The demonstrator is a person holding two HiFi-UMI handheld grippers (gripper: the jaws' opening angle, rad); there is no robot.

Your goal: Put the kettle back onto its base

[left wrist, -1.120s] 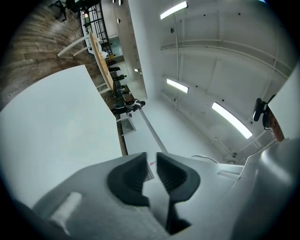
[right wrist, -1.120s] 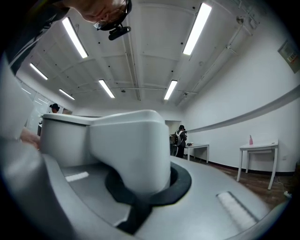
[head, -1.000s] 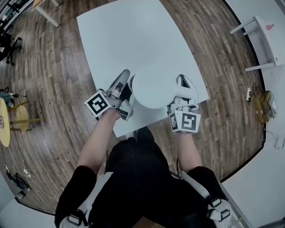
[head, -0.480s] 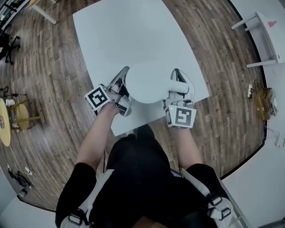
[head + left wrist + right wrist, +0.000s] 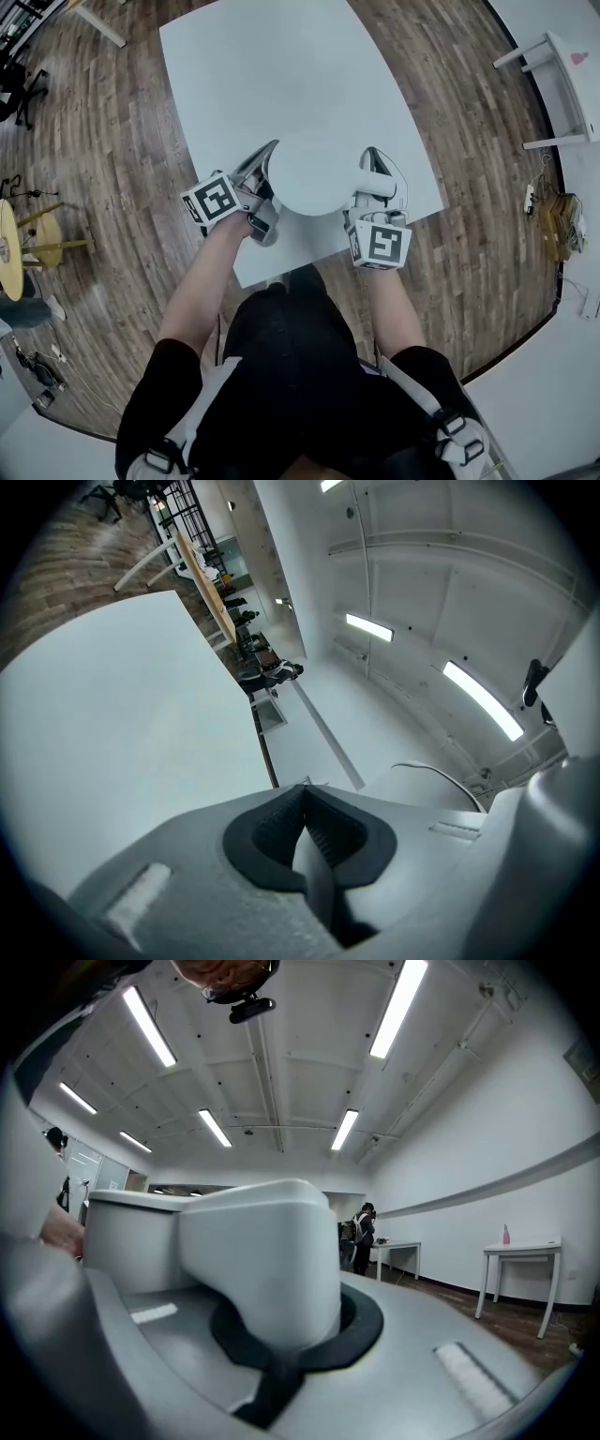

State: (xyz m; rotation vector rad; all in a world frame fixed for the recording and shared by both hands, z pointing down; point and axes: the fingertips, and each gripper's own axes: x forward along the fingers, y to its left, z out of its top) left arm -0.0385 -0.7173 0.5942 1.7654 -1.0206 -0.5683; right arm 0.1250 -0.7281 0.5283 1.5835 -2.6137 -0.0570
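From above in the head view, the white kettle (image 5: 309,173) shows as a round lid near the table's front edge. Its base is hidden from me. My right gripper (image 5: 375,183) is shut on the kettle's handle (image 5: 262,1251), whose white block fills the black pads, with the kettle body (image 5: 127,1237) just left of it. My left gripper (image 5: 261,178) lies close against the kettle's left side. In the left gripper view its jaws (image 5: 305,832) are shut, and I see nothing clearly held between the pads.
The white table (image 5: 262,66) stands on a wood floor, and its front edge runs just below the grippers. A small white side table (image 5: 562,75) and a power strip (image 5: 530,197) are at the right. A yellow stool (image 5: 9,253) is at the left. A person (image 5: 361,1237) stands far off.
The kettle and both grippers have shifted slightly left and away from the table's front edge. Both grippers stay shut.
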